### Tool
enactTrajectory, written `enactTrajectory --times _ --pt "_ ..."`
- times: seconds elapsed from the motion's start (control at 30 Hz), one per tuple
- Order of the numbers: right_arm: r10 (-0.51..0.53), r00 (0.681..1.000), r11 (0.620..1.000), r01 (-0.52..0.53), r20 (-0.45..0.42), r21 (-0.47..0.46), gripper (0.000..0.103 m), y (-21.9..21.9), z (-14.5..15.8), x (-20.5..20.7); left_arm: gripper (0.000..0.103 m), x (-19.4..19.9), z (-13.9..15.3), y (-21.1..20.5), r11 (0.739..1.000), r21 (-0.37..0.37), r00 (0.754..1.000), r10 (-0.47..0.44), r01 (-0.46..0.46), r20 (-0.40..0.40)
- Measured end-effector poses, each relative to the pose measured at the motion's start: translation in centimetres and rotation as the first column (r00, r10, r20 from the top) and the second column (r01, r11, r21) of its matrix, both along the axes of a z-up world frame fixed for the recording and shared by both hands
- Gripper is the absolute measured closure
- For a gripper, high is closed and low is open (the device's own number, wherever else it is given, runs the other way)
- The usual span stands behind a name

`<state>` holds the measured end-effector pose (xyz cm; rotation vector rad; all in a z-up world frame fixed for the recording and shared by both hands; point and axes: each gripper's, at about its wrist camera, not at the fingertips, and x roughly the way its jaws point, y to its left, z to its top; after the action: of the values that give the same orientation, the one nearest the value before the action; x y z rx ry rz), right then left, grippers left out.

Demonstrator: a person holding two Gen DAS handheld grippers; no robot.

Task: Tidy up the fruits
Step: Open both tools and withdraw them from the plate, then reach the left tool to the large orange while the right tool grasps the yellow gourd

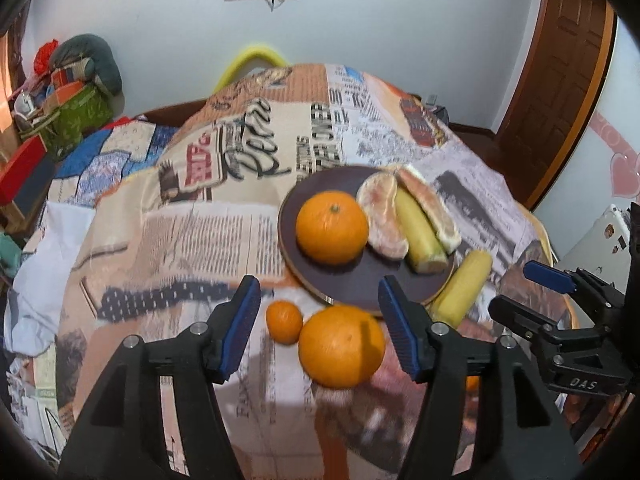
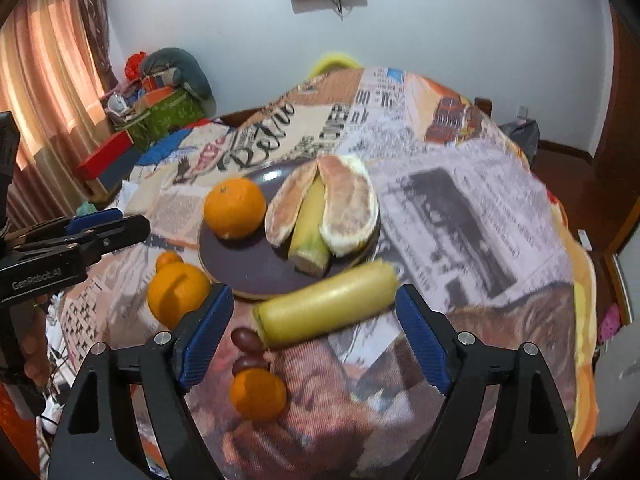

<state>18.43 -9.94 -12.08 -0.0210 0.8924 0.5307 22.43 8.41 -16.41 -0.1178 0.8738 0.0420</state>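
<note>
A dark round plate (image 1: pixel 360 280) (image 2: pixel 244 276) on the newsprint tablecloth holds an orange (image 1: pixel 332 227) (image 2: pixel 235 208), two peeled pomelo segments (image 1: pixel 382 216) (image 2: pixel 350 204) and a yellow banana piece (image 1: pixel 418 232) (image 2: pixel 310 236). Off the plate lie a big orange (image 1: pixel 341 346) (image 2: pixel 177 290), a small mandarin (image 1: pixel 284 321) (image 2: pixel 169 260), a second banana piece (image 1: pixel 464 286) (image 2: pixel 326 308), another mandarin (image 2: pixel 258 394) and two dark dates (image 2: pixel 247 350). My left gripper (image 1: pixel 320 320) is open, hovering around the big orange. My right gripper (image 2: pixel 316 336) is open over the loose banana piece.
The table (image 1: pixel 200 208) is draped in a printed cloth. A yellow chair back (image 1: pixel 252 60) stands behind it. Cluttered boxes and bags (image 1: pixel 68 92) sit at the far left, a wooden door (image 1: pixel 560 92) at the right, curtains (image 2: pixel 48 92) at the left.
</note>
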Motion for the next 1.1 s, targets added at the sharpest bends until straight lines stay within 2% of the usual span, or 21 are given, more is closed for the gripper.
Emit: enactTrajectory --times 0.17,0.3,0.4,0.53,0.63,0.73,0.9,1.1 --pt "-0.002 0.999 0.999 0.000 -0.040 -0.050 0.021 1.5 -2.0 0.4 0.036 -0.1 -1.7 0.2 0.999 -0.031 0.999 0.019 -0.020 -0.042" --pt "-0.015 0.998 0.996 0.010 -0.054 -0.086 0.021 2.2 -2.8 0.7 0.035 -0.1 -2.8 0.5 0.999 -0.036 0.997 0.031 -0.034 -0.069" --pt "-0.026 0.996 0.996 0.019 -0.083 -0.082 0.021 2.5 -3.3 1.0 0.035 0.0 -3.3 0.6 0.999 -0.035 0.996 0.035 -0.038 -0.085" --pt "-0.055 0.992 0.996 0.046 -0.110 -0.078 0.013 2.5 -3.8 1.5 0.035 0.0 -3.8 0.7 0.999 -0.027 0.995 0.037 -0.039 -0.091" --pt "-0.060 0.991 0.997 0.054 -0.122 -0.053 0.011 2.2 -4.1 1.6 0.029 -0.1 -3.9 0.6 0.999 -0.014 0.996 0.041 -0.042 -0.082" --pt "-0.048 0.995 0.997 0.042 -0.089 -0.072 0.014 1.9 -4.0 1.2 0.029 -0.1 -3.8 0.7 0.999 -0.020 0.995 0.044 -0.046 -0.084" --pt "-0.074 0.993 0.996 0.069 -0.093 -0.059 0.023 0.3 -3.5 1.3 0.028 -0.4 -3.8 0.1 0.999 -0.030 0.996 0.023 -0.026 -0.092" --pt "-0.101 0.992 0.993 0.097 -0.071 -0.064 0.023 -2.1 -2.9 0.8 0.028 -0.6 -4.4 -1.4 1.000 -0.014 0.994 -0.001 0.000 -0.105"
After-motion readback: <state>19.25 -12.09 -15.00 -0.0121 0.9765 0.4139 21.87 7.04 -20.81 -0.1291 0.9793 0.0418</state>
